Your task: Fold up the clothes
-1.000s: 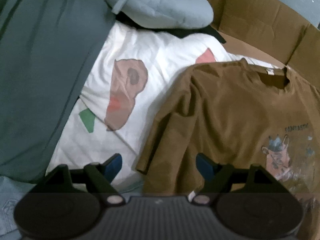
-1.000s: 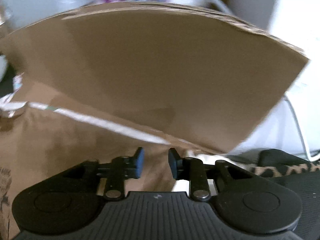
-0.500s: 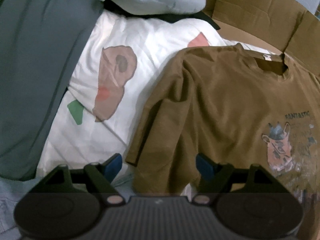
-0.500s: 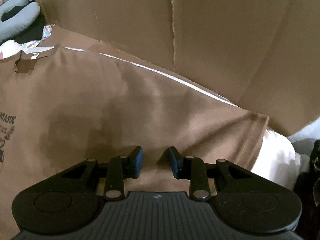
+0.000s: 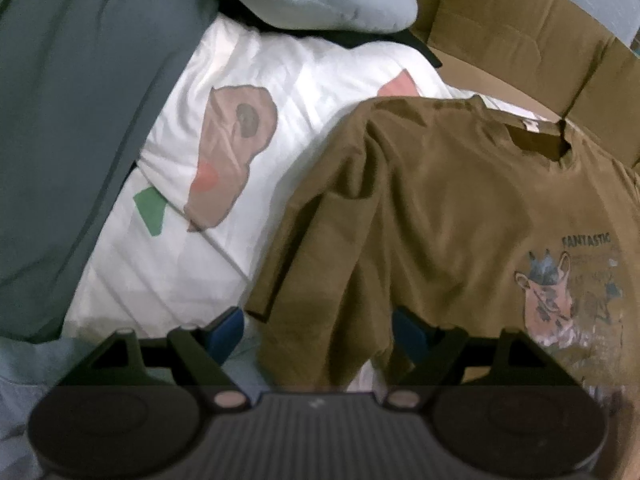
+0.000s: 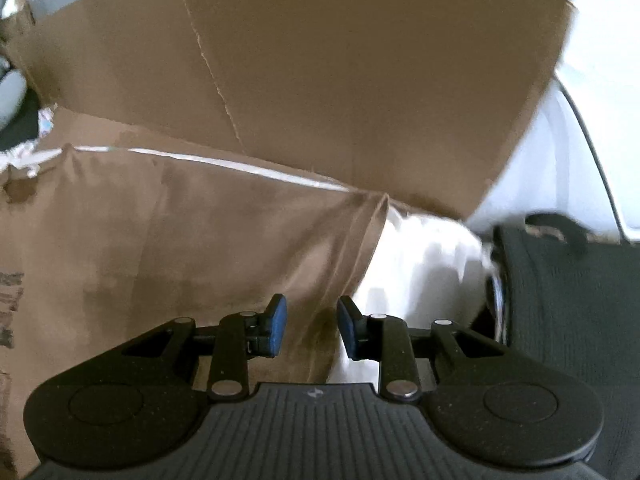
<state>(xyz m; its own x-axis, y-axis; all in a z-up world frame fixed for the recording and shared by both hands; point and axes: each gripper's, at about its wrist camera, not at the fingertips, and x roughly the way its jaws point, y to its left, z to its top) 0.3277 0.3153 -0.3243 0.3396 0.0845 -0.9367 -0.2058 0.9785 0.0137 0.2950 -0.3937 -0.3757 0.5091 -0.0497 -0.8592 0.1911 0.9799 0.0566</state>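
Note:
A brown T-shirt [image 5: 440,208] with a printed animal and the word FANTASTIC lies spread face up on a white patterned sheet [image 5: 180,280]. My left gripper [image 5: 318,332] hovers open and wide over the shirt's left sleeve [image 5: 312,248]; nothing is gripped. In the right wrist view the same brown T-shirt [image 6: 180,240] ends at its other sleeve hem [image 6: 360,240]. My right gripper [image 6: 312,330] stands just above that hem. Its jaws are narrowly apart, and a clear gap shows between the blue pads [image 6: 276,328].
Cardboard walls [image 6: 360,80] rise right behind the shirt, and in the left wrist view the cardboard [image 5: 520,40] runs along the back. A dark green cloth [image 5: 72,100] covers the left side. A pale blue padded item [image 5: 320,0] lies at the top. A dark knitted fabric [image 6: 568,300] sits at the right.
The right wrist view swung from bare cardboard onto the shirt, then rightward to the sleeve hem. The left view shifted only slightly. Both gaps look unchanged.

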